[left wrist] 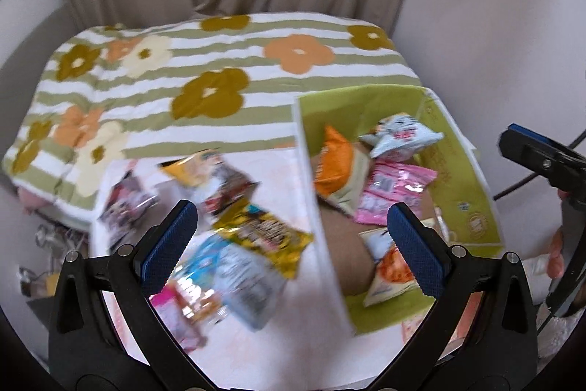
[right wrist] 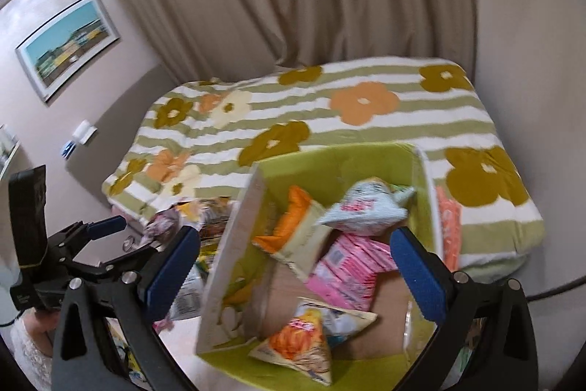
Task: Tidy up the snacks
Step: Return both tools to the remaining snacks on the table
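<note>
Right wrist view: green box [right wrist: 329, 163] holds four snack packets [right wrist: 351, 266]. Left of box, about five loose packets [left wrist: 263, 233] await sorting. Right tongs [right wrist: 293, 266] and left tongs [left wrist: 289, 244] gape wide, empty.

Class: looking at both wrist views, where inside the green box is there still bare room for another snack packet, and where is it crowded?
Bare cardboard floor shows along the green box's left wall, between the orange packet and the triangular packet. The right side is crowded by the pink packet.
</note>
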`<act>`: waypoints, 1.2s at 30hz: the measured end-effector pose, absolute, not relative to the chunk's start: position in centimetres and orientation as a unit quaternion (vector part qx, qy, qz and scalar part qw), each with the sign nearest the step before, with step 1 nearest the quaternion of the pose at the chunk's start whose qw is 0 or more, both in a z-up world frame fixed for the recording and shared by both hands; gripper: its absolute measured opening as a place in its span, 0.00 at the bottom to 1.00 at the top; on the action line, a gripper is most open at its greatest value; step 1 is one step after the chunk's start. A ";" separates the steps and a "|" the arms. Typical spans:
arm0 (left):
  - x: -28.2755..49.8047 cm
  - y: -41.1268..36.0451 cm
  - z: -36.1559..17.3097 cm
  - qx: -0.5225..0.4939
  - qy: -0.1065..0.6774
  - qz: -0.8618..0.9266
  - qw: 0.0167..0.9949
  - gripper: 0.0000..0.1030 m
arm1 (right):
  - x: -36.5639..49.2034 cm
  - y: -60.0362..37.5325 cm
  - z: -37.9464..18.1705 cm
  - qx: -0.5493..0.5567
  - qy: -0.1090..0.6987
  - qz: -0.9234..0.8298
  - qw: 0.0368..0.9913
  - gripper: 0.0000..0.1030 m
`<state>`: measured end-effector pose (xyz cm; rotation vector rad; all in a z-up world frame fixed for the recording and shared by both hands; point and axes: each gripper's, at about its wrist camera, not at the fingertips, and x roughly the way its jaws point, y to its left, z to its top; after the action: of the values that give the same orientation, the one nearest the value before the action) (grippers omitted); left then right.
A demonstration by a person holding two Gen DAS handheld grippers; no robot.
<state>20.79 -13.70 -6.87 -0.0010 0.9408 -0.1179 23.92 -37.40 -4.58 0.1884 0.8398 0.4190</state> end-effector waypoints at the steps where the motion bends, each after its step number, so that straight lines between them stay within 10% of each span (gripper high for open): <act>1: 20.2 -12.9 -6.6 -0.003 0.452 -0.048 0.891 1.00 | 23.7 -36.8 -4.3 0.089 0.401 0.210 0.887 1.00; 36: 24.5 11.2 -19.0 0.114 0.503 -0.133 0.846 1.00 | 17.2 -11.5 -15.7 0.053 0.437 0.100 0.892 1.00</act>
<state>24.49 11.22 -19.00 0.2400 1.0613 -0.2800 17.22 -11.49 -15.71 0.1104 0.9073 0.2074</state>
